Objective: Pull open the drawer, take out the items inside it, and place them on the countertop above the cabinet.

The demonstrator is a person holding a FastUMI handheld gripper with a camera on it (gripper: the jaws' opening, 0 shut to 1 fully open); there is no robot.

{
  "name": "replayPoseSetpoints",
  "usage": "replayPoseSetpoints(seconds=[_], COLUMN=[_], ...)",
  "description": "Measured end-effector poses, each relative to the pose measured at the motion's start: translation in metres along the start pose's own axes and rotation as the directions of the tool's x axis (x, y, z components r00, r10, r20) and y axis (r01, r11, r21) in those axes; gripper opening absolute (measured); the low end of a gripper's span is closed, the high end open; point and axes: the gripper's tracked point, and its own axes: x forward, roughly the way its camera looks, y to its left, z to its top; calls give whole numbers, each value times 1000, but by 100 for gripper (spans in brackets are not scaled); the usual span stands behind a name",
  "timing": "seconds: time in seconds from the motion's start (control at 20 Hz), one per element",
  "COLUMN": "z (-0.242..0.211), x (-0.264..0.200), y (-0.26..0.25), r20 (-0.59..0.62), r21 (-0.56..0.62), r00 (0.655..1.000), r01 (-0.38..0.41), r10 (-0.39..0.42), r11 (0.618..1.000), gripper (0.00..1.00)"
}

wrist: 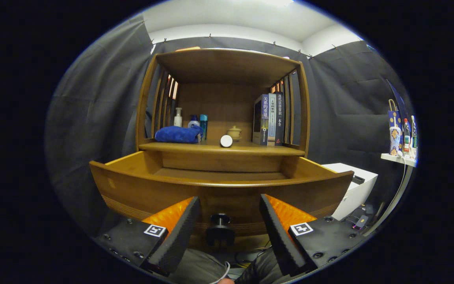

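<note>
The hand-held gripper (229,228) hangs wide open, gripping nothing, its fingers flanking the knob (220,228) of the pulled-out drawer (140,185).

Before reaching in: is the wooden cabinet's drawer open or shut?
Open. The wooden drawer juts out from under the shelf, inner floor showing. The gripper is open, its fingers flanking the dark round knob.

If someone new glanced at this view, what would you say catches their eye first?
Probably the wooden drawer, pulled wide open just beyond the fingers, with its dark knob sitting between them, untouched. The gripper is open. Next comes the countertop above it, carrying a folded blue towel, a small white round item at its front edge and upright books.
</note>
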Motion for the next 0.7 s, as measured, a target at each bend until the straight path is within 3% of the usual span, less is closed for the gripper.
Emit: replayPoseSetpoints(seconds=[0.7], z=[-11], x=[15], y=[3], r20=[37], r21=[63], r00=[997], r01=[-66], r10=[63], r11=[996], gripper=[98])
